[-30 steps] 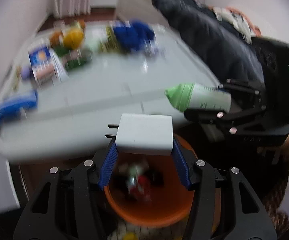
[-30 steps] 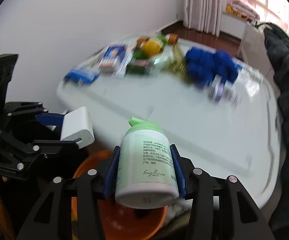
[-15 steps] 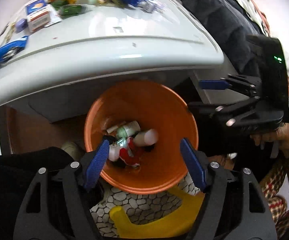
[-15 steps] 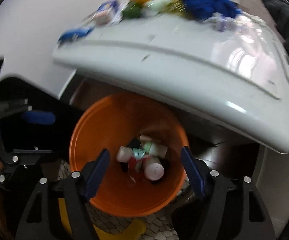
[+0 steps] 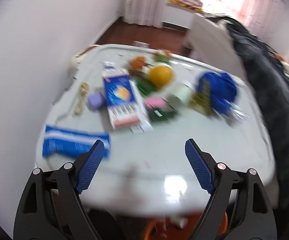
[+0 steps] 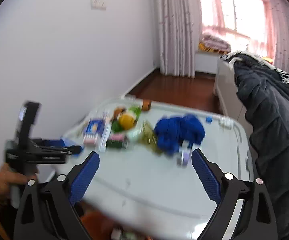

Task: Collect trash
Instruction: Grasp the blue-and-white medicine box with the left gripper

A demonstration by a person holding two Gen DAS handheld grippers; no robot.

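Note:
Both views are blurred by motion. My left gripper [image 5: 144, 150] is open and empty above the near edge of the white table [image 5: 164, 156]. My right gripper [image 6: 145, 160] is open and empty too, over the table's near side [image 6: 154, 180]. On the table lie a blue and white box [image 5: 122, 98], a blue wrapper [image 5: 72, 146], a yellow round thing [image 5: 160, 76], a blue cloth [image 5: 216, 88] and a small purple item [image 5: 95, 101]. The orange bin [image 5: 152, 228] shows only as a sliver under the table edge, and in the right wrist view [image 6: 96, 226] too.
A white wall [image 5: 24, 60] runs along the table's left side. A dark coat [image 6: 274, 130] hangs on the right. The left gripper and hand [image 6: 30, 150] show at the left of the right wrist view. Wooden floor and curtains [image 6: 176, 30] lie beyond.
Both grippers let the white charger and the green-capped bottle fall into the orange bin. Both have since swung up from the bin to face the table, jaws open.

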